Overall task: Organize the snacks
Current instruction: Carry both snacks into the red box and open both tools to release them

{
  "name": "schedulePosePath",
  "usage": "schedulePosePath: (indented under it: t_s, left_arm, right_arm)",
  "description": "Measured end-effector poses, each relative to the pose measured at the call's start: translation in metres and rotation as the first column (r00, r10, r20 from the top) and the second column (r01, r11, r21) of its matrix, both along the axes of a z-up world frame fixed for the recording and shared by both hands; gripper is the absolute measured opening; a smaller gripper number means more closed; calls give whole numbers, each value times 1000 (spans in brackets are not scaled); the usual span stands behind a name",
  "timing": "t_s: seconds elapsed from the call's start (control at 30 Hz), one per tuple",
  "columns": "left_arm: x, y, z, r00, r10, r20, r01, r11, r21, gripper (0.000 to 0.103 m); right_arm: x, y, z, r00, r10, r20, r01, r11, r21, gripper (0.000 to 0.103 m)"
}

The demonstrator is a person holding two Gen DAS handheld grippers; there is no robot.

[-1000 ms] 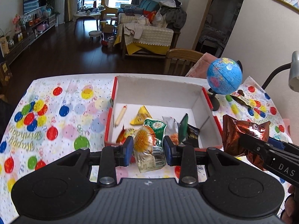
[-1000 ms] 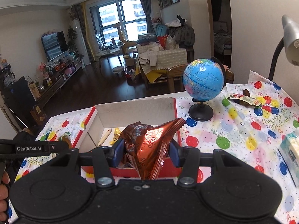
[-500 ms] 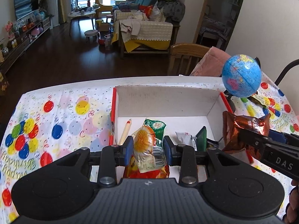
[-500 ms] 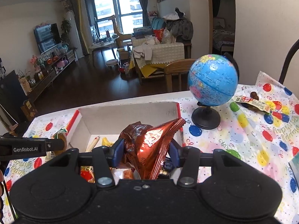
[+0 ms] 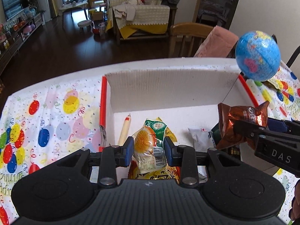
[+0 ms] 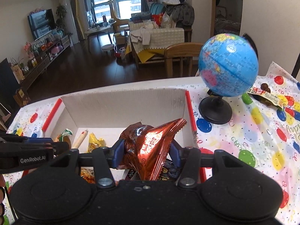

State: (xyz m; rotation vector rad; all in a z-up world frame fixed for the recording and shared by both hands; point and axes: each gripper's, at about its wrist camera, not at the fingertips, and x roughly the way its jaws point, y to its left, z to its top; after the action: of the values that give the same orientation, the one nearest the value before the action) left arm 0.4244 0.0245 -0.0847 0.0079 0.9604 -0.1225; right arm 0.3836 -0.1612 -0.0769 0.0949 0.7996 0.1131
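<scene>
My left gripper [image 5: 149, 151] is shut on a clear snack packet with a green top [image 5: 150, 146], held over the near part of the white cardboard box [image 5: 168, 88]. My right gripper [image 6: 147, 152] is shut on a shiny brown Oreo packet [image 6: 150, 146], also above the box [image 6: 121, 101]; in the left wrist view that brown packet [image 5: 240, 125] hangs at the box's right side. On the box floor lie a cream stick snack [image 5: 124, 130], a yellow packet [image 6: 95, 142], a white sachet [image 5: 198, 136] and several more packets below the grippers.
The box has red flaps [image 5: 102, 103] and stands on a balloon-print tablecloth [image 6: 253, 140]. A blue globe on a black stand [image 6: 225, 71] is just right of the box. A snack wrapper [image 6: 266, 96] lies behind the globe. A wooden chair [image 6: 180, 56] stands beyond the table's far edge.
Both grippers have moved forward and down with their packets, from in front of the box to over its inside. The box looks larger and nearer.
</scene>
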Motion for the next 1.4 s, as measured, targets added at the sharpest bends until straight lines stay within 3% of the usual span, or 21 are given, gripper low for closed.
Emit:
schedulePosePath:
  t_s: [0.3, 0.53, 0.67, 1.07, 1.4]
  left_arm:
    - [11, -6, -22, 998, -17, -58, 18, 1000, 22, 34]
    - [10, -9, -20, 998, -35, -56, 36, 999, 19, 34]
    - [6, -10, -15, 999, -33, -44, 33, 999, 13, 42]
    - [-20, -7, 14, 1000, -23, -3, 23, 999, -29, 57]
    - [-59, -10, 47, 999, 0, 47, 2, 999, -43, 60]
  right_arm:
    - [8, 5, -12, 999, 8, -32, -8, 1000, -6, 51]
    - [7, 6, -9, 999, 12, -48, -12, 1000, 0, 54]
    - [3, 5, -7, 999, 13, -43, -13, 1000, -2, 61]
    - [-24, -4, 17, 1000, 24, 7, -24, 1000, 15, 65]
    - [-61, -18, 43, 996, 40, 74, -44, 998, 41, 77]
